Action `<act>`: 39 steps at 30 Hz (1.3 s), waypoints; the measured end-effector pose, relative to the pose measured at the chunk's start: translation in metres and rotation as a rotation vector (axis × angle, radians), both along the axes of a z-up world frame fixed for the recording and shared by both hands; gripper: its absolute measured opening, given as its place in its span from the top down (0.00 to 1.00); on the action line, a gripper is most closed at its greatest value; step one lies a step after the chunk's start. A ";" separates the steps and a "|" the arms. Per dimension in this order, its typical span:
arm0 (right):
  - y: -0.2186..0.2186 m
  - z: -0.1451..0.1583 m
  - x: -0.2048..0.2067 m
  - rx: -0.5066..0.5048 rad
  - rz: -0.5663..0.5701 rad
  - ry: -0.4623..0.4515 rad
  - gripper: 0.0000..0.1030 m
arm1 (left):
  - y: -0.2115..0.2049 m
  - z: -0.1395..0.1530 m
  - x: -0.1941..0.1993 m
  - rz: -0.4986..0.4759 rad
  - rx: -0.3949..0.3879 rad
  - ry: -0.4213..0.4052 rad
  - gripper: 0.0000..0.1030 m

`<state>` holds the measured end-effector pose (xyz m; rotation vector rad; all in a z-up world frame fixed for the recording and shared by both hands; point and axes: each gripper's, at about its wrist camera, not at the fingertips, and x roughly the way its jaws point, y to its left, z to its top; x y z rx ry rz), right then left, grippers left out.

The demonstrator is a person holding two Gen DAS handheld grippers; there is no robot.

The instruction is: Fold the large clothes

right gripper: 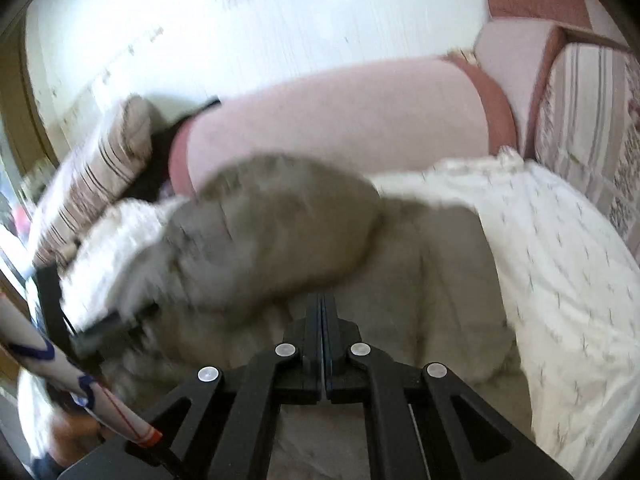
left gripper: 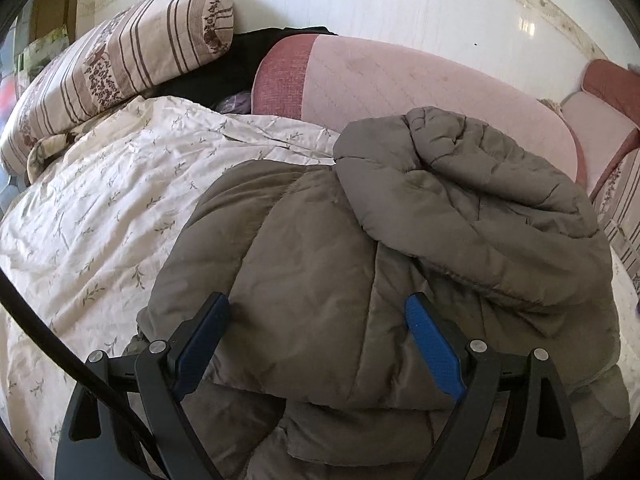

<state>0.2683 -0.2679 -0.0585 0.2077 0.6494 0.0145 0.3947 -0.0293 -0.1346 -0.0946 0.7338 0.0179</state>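
Two grippers, one puffy grey-brown jacket [left gripper: 360, 240], and it's already bundled up a fair bit on the bed. Lower middle of the left wrist view: the left gripper [left gripper: 318, 312] has its blue pads [left gripper: 434, 348] spread wide over the jacket's near fold. The padding sits between them, but whether the pads actually press it is hard to say; it looks more like straddling than pinching. Probably lined up to grab that thick layer, which would need a wide bite.

The right gripper [right gripper: 322, 312], bottom centre of its own view, has its jaws pressed together with nothing visible between them. It hangs just over the jacket's flat near part, so likely it's free to smooth or reposition, not carry. That whole view is smeared with blur, so details are iffy.

Further up, a rolled lump, maybe the hood or a sleeve [left gripper: 472, 184], is flopped over the jacket's body toward the upper right of the left view. That lump looks like the main thing in the way of a tidy fold.

Under it all is a white leafy-print quilt [left gripper: 100, 216], wrinkled and soft, so not much of a firm base. Behind that is a pink headboard cushion [left gripper: 400, 84], with a striped pillow [left gripper: 120, 68] in the upper left and something dark [left gripper: 224, 68] wedged between them. A sleeve [right gripper: 80, 388] shows in the lower left of the right view.
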 end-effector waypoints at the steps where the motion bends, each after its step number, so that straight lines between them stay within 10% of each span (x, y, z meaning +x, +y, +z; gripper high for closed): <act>1: 0.000 0.006 0.005 0.001 0.004 -0.008 0.97 | 0.001 0.001 0.000 0.002 -0.006 -0.001 0.13; 8: 0.026 0.019 0.068 0.034 0.032 -0.026 0.74 | 0.003 0.005 -0.001 0.010 -0.006 -0.018 0.13; 14: 0.037 -0.064 0.103 -0.012 0.030 0.214 0.74 | 0.002 -0.001 0.003 0.011 0.012 0.009 0.13; 33: -0.014 -0.031 0.009 0.211 -0.137 0.134 0.73 | 0.013 0.014 -0.001 0.027 -0.047 -0.029 0.13; 39: -0.015 -0.013 0.008 0.082 -0.147 0.043 0.73 | 0.008 0.025 -0.008 -0.002 -0.042 -0.052 0.13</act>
